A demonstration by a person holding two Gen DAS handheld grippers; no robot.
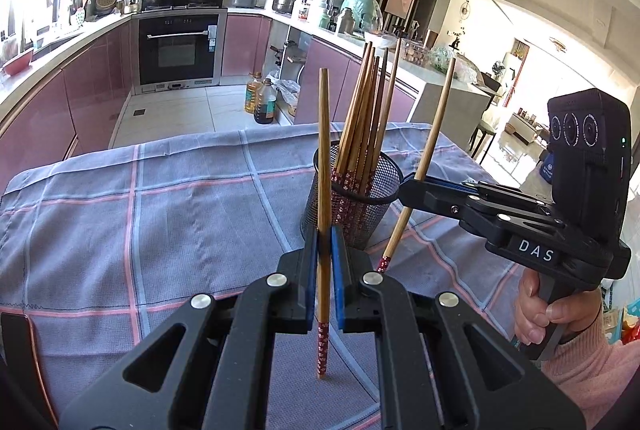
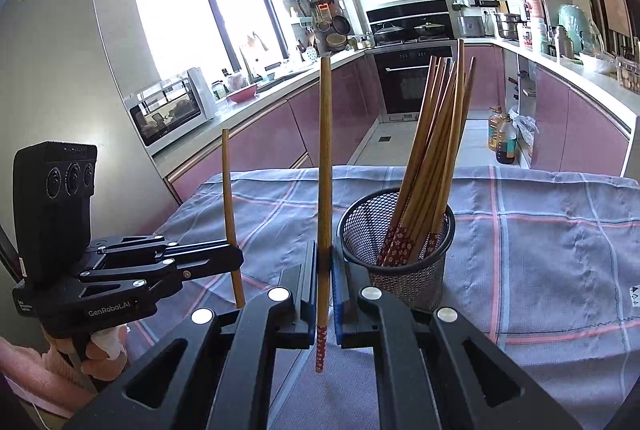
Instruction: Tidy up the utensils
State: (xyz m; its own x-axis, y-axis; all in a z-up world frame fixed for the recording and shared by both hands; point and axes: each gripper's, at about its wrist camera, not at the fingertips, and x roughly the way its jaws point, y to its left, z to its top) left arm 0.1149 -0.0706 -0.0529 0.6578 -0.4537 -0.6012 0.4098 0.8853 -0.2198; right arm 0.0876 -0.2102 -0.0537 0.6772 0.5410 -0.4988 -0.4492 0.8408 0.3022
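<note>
Gripping: one chopstick (image 1: 324, 190) is clamped upright in the left gripper (image 1: 324, 282)
Right gripper (image 2: 324, 294): another chopstick (image 2: 324, 190) is likewise clamped
Holder (image 2: 396, 242): seen right of centre (nearer the right gripper)

The holder (image 1: 356, 198) is standing on the tablecloth (image 1: 160, 214), with a bundle of chopsticks (image 1: 364, 118) leaning in it. Two single chopsticks (image 1: 324, 190) (image 1: 424, 166) are hanging upright just beside the holder, one on either side.

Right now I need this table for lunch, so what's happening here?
A person is sorting chopsticks with two hand-held claws. The left claw and the right claw each clamp one upright chopstick beside the mesh holder, which already holds a bundle of chopsticks. Neither held stick is in the holder yet.
</note>
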